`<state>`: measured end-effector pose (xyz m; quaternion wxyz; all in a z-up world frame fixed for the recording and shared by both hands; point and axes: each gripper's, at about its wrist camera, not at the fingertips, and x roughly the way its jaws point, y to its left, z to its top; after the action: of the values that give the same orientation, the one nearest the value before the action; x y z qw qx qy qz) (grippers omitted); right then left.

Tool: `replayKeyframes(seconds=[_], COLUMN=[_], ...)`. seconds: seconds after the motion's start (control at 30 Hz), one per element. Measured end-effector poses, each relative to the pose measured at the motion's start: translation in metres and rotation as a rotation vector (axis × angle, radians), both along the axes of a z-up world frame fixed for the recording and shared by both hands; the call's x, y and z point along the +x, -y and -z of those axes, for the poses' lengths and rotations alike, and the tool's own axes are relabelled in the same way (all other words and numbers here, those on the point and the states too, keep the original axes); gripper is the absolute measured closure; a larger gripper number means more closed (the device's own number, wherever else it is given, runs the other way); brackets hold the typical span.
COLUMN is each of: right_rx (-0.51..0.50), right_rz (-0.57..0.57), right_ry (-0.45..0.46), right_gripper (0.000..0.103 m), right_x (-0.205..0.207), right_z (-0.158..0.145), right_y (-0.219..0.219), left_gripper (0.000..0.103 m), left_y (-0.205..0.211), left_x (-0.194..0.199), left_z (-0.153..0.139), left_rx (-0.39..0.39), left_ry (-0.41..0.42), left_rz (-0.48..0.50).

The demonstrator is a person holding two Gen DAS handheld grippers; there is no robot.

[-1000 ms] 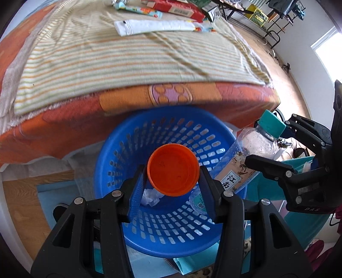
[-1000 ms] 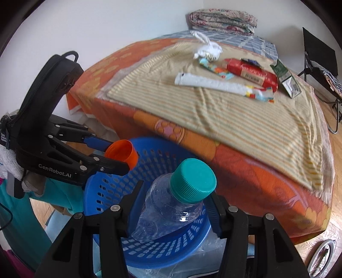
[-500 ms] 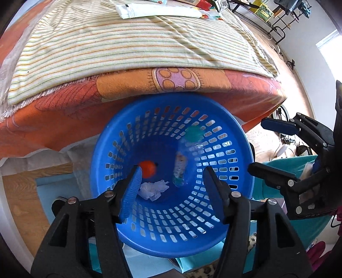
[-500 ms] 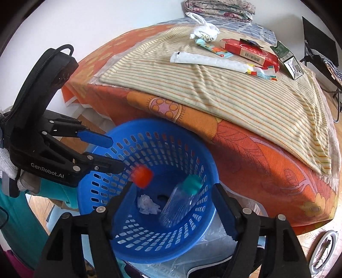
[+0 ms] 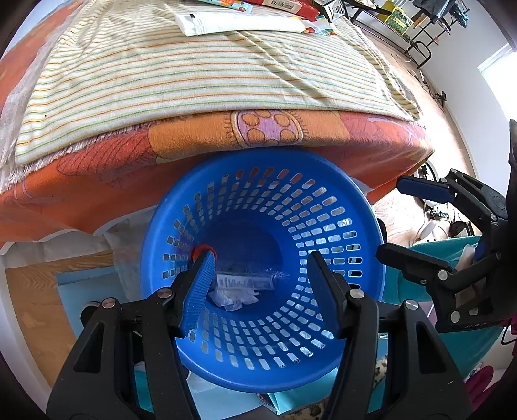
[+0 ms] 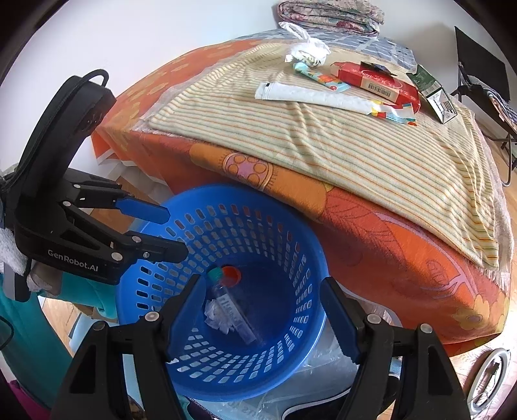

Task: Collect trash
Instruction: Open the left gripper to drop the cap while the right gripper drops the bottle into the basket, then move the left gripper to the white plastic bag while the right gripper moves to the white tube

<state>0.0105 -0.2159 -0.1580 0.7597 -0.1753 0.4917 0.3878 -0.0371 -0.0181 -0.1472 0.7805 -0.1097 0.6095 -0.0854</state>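
Observation:
A blue perforated basket stands on the floor against the bed. At its bottom lie an orange cup, a clear bottle with a teal cap and crumpled white tissue. My left gripper hangs open above the basket, holding nothing. My right gripper is also open and empty over the basket's other side. On the bed lie a white tube, a red box, a green carton and a knotted white bag.
The bed has an orange cover and a striped blanket, and its edge overhangs the basket's far rim. A folded quilt lies at the bed's far end. Black metal racks stand on the wooden floor beyond.
A second ago my left gripper held the orange cup and my right held the bottle over the basket. Both opened; cup and bottle fell and now lie at the basket's bottom.

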Motion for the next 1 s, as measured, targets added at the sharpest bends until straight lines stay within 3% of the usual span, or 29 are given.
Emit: replayKeyframes(seconds=[0.47, 0.63, 1.0], right_rx=[0.04, 0.072, 0.184], right_rz=[0.064, 0.103, 0.187], right_ry=[0.027, 0.05, 0.074], right_gripper=[0.023, 0.016, 0.013], right_x=[0.018, 0.03, 0.074], right_z=[-0.017, -0.029, -0.057], right_y=[0.005, 0.01, 0.021], left_gripper=[0.042, 0.042, 0.042], left_y=[0.001, -0.003, -0.019], left_x=[0.01, 0.017, 0.058], left_z=[-0.008, -0.014, -0.056], left_rx=[0.007, 0.003, 0.011], left_ry=[0.027, 0.038, 0.142], left_rz=[0.01, -0.004, -0.041])
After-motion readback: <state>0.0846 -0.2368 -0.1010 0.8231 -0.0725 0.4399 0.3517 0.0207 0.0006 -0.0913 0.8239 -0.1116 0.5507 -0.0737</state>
